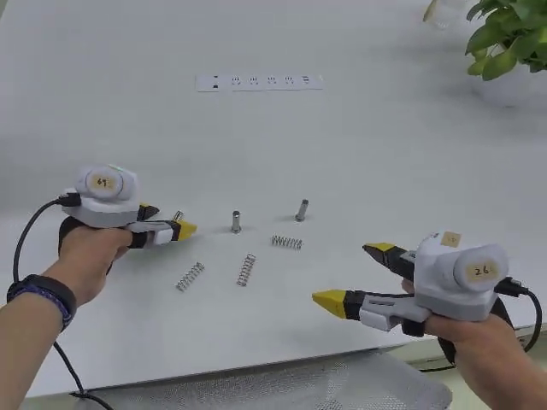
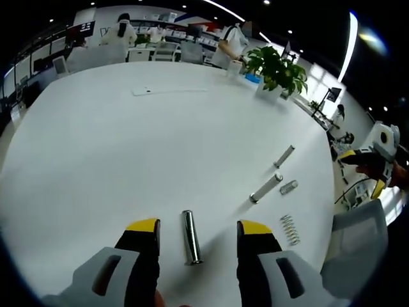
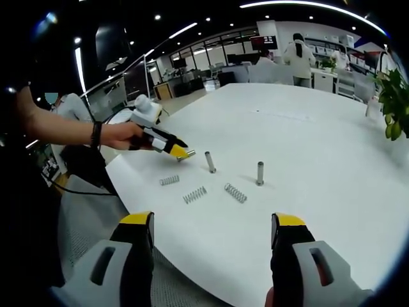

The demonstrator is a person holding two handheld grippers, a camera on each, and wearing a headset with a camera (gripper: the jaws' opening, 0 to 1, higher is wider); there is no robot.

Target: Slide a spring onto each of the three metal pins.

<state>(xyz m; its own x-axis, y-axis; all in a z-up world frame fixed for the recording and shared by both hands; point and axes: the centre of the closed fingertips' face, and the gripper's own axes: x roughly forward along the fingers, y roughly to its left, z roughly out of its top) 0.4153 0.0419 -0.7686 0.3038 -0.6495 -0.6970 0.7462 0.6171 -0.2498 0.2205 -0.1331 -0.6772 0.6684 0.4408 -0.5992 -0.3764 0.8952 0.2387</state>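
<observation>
Three short metal pins stand upright on the white table [image 1: 359,154]: one [image 1: 178,216] on the left, one [image 1: 236,222] in the middle, one [image 1: 302,210] on the right. Three springs [image 1: 190,276] [image 1: 246,269] [image 1: 286,243] lie loose in front of them. My left gripper [image 1: 168,219] is open, and the left pin [image 2: 190,236] stands between its jaws without touching them. My right gripper [image 1: 352,274] is open with nothing in it, near the table's front edge, right of the springs. In the right gripper view the springs [image 3: 194,194] lie ahead of my right gripper [image 3: 213,220].
A white power strip [image 1: 259,82] lies flat at the back of the table. A potted plant [image 1: 508,34] stands at the far right corner. A mesh chair back [image 1: 256,389] sits below the front edge. People stand far off in the room.
</observation>
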